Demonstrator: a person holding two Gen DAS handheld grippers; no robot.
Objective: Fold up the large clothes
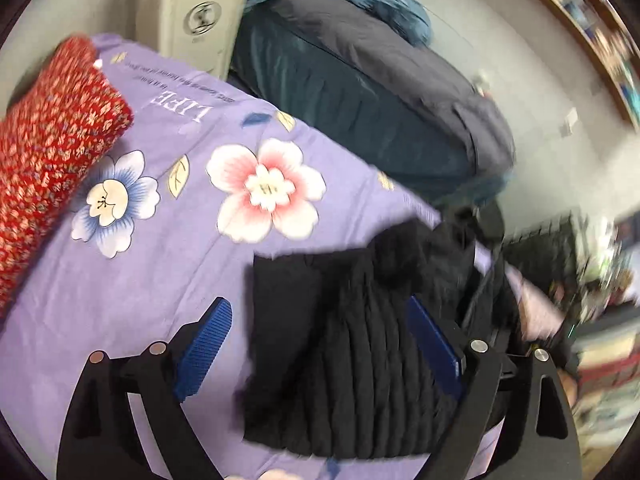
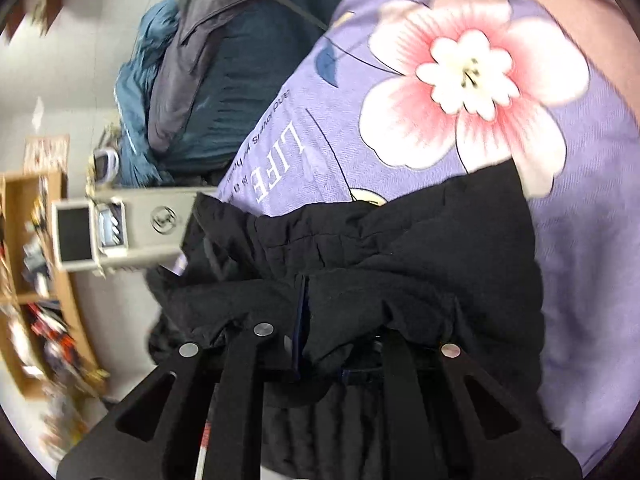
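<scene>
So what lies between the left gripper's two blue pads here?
In the left wrist view, the black garment lies between the open left gripper's pads, with purple floral sheet beside it.

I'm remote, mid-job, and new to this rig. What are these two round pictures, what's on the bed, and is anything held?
No robot arm: a person carries a two-finger gripper in each hand, each with a fisheye camera looking along its fingers. In the left wrist view, the left gripper stands open over a black quilted garment lying on a purple flowered bedsheet; its blue pads touch nothing. A red patterned cloth lies at the side. In the right wrist view, the right gripper is pinched on the same black garment, bunching its fabric.
</scene>
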